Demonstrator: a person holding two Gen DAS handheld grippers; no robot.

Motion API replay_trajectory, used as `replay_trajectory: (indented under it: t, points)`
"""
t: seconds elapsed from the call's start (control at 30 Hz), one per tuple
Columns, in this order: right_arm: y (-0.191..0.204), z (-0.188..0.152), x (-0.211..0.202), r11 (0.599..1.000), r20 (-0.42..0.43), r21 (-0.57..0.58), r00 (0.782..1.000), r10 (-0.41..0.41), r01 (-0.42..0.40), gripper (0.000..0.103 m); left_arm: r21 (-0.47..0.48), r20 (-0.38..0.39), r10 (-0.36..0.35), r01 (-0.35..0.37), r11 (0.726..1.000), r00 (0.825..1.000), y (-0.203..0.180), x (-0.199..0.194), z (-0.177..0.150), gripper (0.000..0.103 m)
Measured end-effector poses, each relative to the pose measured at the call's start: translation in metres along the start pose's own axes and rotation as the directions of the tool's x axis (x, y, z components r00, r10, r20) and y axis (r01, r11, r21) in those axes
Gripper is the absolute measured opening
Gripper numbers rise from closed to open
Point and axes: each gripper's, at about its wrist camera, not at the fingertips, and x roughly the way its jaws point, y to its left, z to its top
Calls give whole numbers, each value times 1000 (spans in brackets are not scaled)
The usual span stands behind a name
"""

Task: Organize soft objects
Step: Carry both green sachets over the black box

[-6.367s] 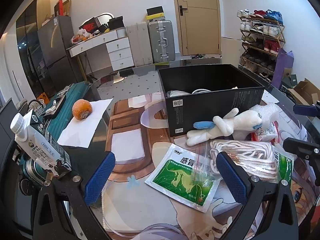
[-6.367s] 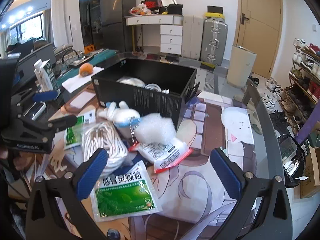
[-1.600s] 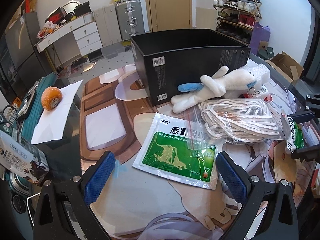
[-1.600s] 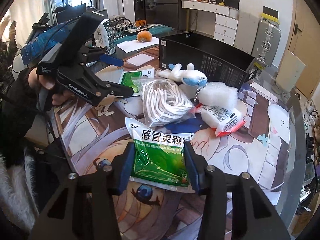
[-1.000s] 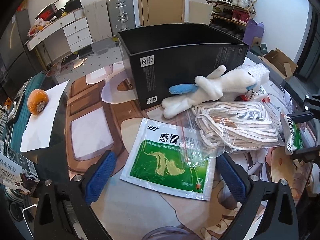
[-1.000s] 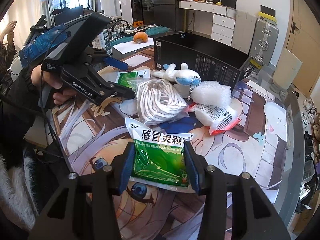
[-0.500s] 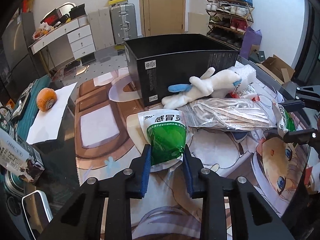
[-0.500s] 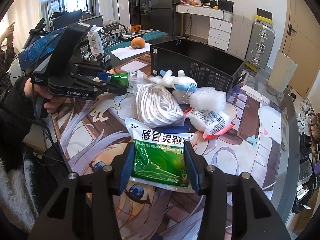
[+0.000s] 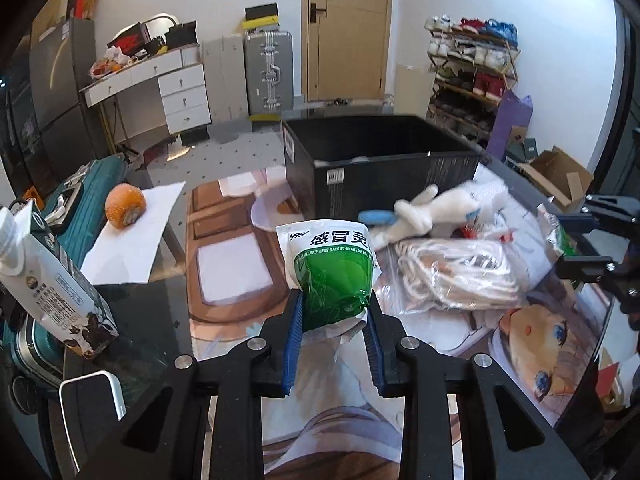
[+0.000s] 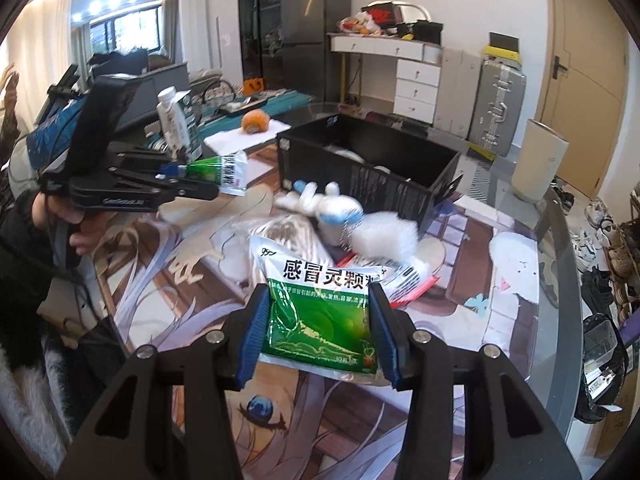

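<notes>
Your left gripper [image 9: 332, 316] pinches one green sachet [image 9: 330, 272]; your right gripper [image 10: 318, 328] clamps a second green sachet [image 10: 320, 312], both clear of the illustrated mat [image 10: 192, 280] on the glass table [image 10: 560, 240]. Black box [image 9: 380, 168], plush toy [image 9: 424, 212] and bagged cord [image 9: 456, 276] sit ahead; desk [image 9: 148, 76], suitcase [image 9: 268, 72] and door [image 9: 348, 28] lie beyond.

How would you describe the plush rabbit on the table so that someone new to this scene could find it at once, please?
Start at the big open black box in the middle of the table. The plush rabbit lies on its side right against the box's near wall, beside a clear bag of white cord. It is the only furry toy there: white, with a pale blue ear.
</notes>
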Motion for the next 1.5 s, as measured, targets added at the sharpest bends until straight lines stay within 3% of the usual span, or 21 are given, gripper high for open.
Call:
replay_trajectory:
  t: [0.37, 0.87, 1.5]
  points:
    - [-8, 13, 0, 995, 68, 68, 995, -72, 68, 48, -38, 89, 0, 4, 999, 996, -5, -17, 19, 28]
    - [-26, 48, 3, 981, 140, 140, 978, -153, 133, 48, -26, 200, 10, -4, 1000, 980, -26, -21, 68, 28]
    - [-54, 101, 31, 980, 161, 129, 971, -174, 154, 49, -11, 193, 13, -11, 1000, 981, -22, 35, 113, 28]
